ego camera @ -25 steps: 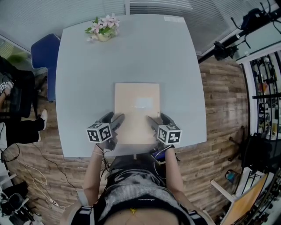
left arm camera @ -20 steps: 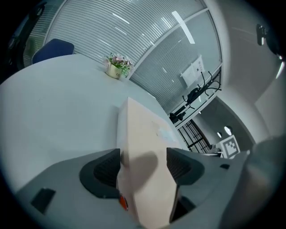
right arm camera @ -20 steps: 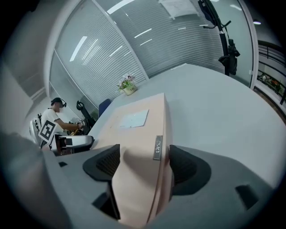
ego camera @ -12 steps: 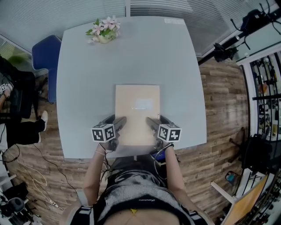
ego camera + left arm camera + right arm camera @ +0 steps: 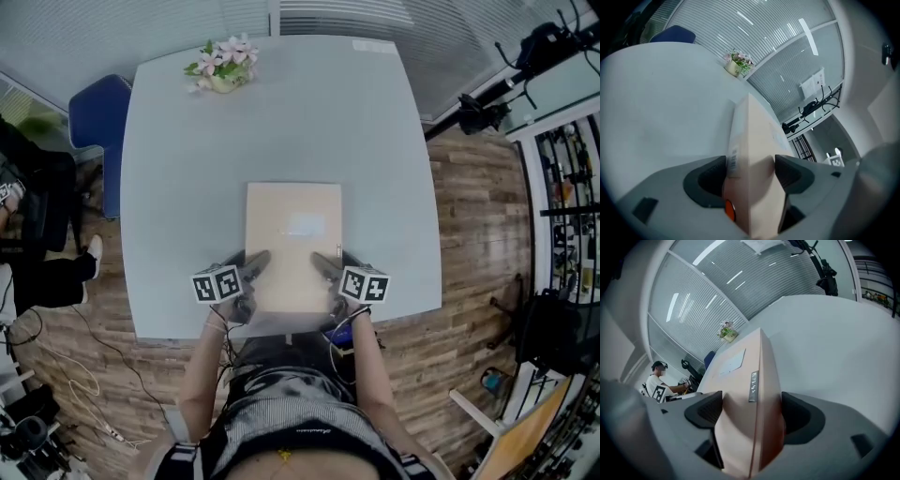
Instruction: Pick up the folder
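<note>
A flat beige folder (image 5: 293,234) lies on the pale grey table (image 5: 187,187), near its front edge. My left gripper (image 5: 246,261) straddles the folder's near left corner, and my right gripper (image 5: 336,262) straddles the near right corner. In the left gripper view the folder (image 5: 754,136) fills the gap of the left gripper (image 5: 750,168), with the pads close beside it. The right gripper (image 5: 751,411) has just been opening its jaws, and the folder (image 5: 740,376) stands between them with its spine label showing. I see no pad pressing in.
A small pot of pink flowers (image 5: 222,64) stands at the table's far left. A blue chair (image 5: 94,112) is off the left side, beside a seated person (image 5: 37,253). Camera stands (image 5: 487,103) and shelves crowd the right. The table's front edge (image 5: 281,328) runs just behind the grippers.
Both grippers have sunk a little onto the folder's near corners and rolled slightly. The folder has kept its place on the table.
</note>
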The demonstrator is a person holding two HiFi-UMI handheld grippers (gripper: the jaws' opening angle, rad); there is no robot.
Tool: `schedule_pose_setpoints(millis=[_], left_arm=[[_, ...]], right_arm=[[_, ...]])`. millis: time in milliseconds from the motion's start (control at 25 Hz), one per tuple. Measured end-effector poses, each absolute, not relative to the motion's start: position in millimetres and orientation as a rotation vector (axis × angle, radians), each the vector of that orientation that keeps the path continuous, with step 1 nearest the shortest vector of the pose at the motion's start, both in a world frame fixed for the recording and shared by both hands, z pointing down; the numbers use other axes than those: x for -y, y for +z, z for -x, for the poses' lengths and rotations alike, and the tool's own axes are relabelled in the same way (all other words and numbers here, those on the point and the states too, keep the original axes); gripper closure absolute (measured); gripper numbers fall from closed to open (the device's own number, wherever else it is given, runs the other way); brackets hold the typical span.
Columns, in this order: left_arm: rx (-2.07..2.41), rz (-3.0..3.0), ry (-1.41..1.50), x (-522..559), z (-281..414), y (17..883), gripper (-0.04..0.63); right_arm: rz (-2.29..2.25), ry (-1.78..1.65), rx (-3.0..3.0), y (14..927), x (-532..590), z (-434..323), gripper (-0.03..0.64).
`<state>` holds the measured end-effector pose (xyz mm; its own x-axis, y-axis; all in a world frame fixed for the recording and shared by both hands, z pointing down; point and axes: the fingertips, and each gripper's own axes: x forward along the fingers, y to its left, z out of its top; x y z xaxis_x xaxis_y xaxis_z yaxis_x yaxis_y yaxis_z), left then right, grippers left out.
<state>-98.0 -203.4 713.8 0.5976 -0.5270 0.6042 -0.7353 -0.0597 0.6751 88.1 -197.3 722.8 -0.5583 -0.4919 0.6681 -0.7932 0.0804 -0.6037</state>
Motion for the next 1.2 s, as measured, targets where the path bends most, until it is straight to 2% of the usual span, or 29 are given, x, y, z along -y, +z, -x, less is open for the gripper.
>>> schedule_pose_setpoints(millis=[360,1200], left_arm=[[0.963,-1.679,0.14,198,88,719,0.29],[1.042,-1.715,0.127,199,92,712,0.288]], right_arm=[[-1.277,1.523,2.104,724,197,-87,0.215],[-1.239,1.516,2.137,718,196,-88,0.23]])
